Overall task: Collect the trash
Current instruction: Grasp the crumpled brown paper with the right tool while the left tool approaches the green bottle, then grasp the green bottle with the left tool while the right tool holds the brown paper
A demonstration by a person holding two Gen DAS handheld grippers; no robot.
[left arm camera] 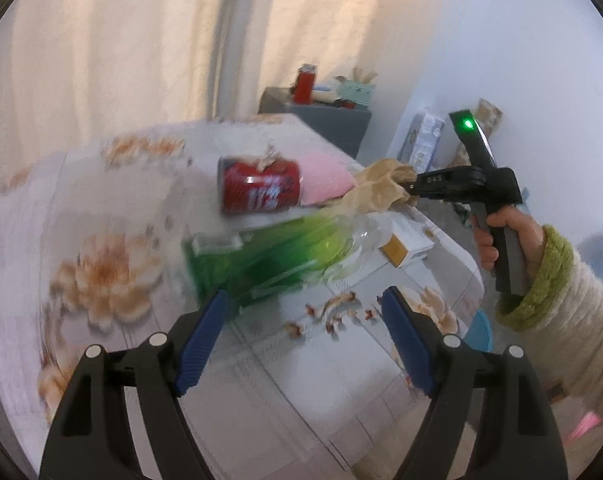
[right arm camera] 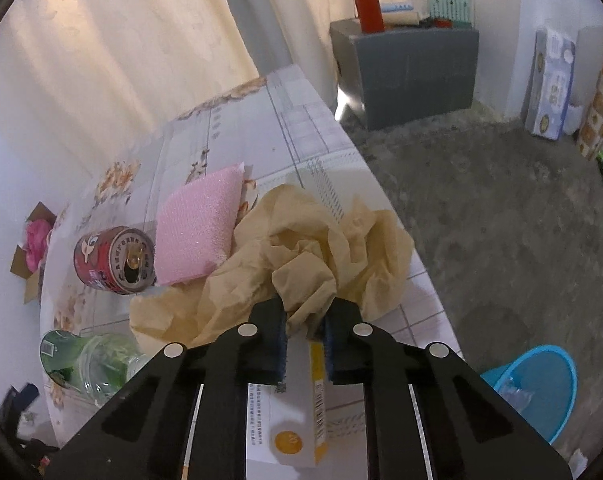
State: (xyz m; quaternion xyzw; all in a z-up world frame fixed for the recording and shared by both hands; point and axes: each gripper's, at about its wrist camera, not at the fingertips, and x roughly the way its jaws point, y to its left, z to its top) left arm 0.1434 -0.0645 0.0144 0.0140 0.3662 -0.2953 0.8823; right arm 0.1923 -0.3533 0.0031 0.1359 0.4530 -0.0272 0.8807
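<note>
Trash lies on a floral-cloth table (left arm camera: 101,208). A crumpled tan paper (right arm camera: 301,248) sits near the table's right edge; my right gripper (right arm camera: 305,332) is shut on a fold of it, also seen in the left wrist view (left arm camera: 411,190). A green plastic bottle (left arm camera: 277,256) lies on its side just ahead of my left gripper (left arm camera: 305,320), which is open and empty. A red can (left arm camera: 259,190) lies on its side beyond the bottle. A white and yellow carton (right arm camera: 297,420) lies under my right gripper.
A pink sponge (right arm camera: 197,232) lies beside the can. A blue bin (right arm camera: 537,388) stands on the floor right of the table. A grey cabinet (right arm camera: 413,76) with a red jar stands at the back. Boxes lean on the far wall.
</note>
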